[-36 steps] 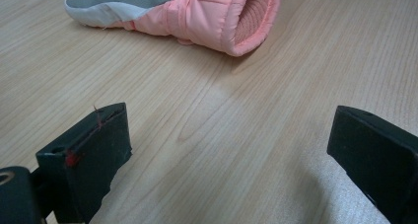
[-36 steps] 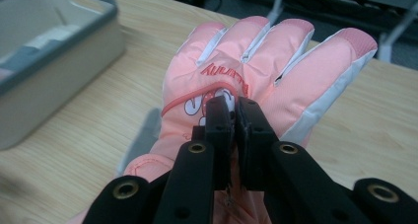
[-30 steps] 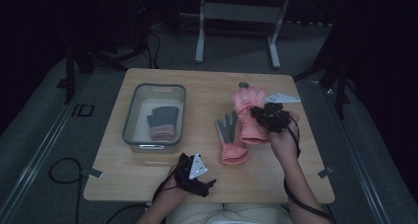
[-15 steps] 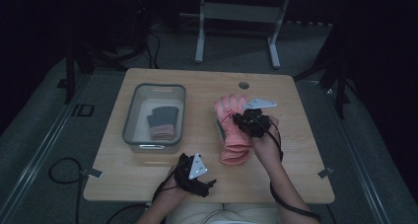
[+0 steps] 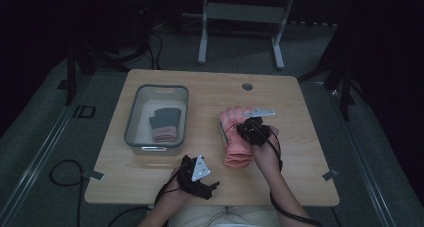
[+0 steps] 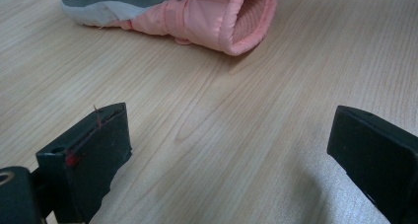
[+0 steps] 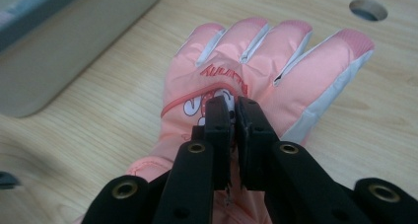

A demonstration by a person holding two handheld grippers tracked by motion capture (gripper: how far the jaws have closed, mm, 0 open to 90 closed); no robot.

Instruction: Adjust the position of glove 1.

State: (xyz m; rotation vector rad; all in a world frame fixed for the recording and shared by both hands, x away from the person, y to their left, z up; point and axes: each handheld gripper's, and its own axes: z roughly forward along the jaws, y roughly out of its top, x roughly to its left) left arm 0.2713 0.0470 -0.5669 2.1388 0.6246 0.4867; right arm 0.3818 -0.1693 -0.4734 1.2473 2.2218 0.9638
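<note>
1. Nearest to us, our left gripper [image 5: 200, 179] rests at the near edge of the table [image 5: 300, 187], short of the pink glove [image 5: 237, 137]. Its jaws stand wide apart with bare wood between them, and the left gripper view has the glove's open cuff [image 6: 251, 17] lying just beyond them.

2. A little farther in, our right gripper [image 7: 233, 108] sits on top of the pink glove, jaws drawn together and pinching a fold of fabric on the back of it, just below the printed badge. The glove lies flat on the wood, fingers pointing away from us.

3. Under the pink glove and sticking out on its left, we see a grey-and-white piece [image 5: 223, 132], probably the palm of a matching second glove; we cannot tell for sure.

4. Left of the pink glove stands the clear bin [image 5: 134, 118]. It already holds a dark grey glove with a pink cuff [image 5: 164, 124], so we judge part of the sorting is done. What remains is lifting the pink glove across into the bin, then whatever lies under it.

5. Beyond the pink glove, the round cable hole [image 5: 247, 86] sits in the tabletop, well apart. The stretch between glove and bin looks free; the bin's wall is the one thing to lift over.
</note>
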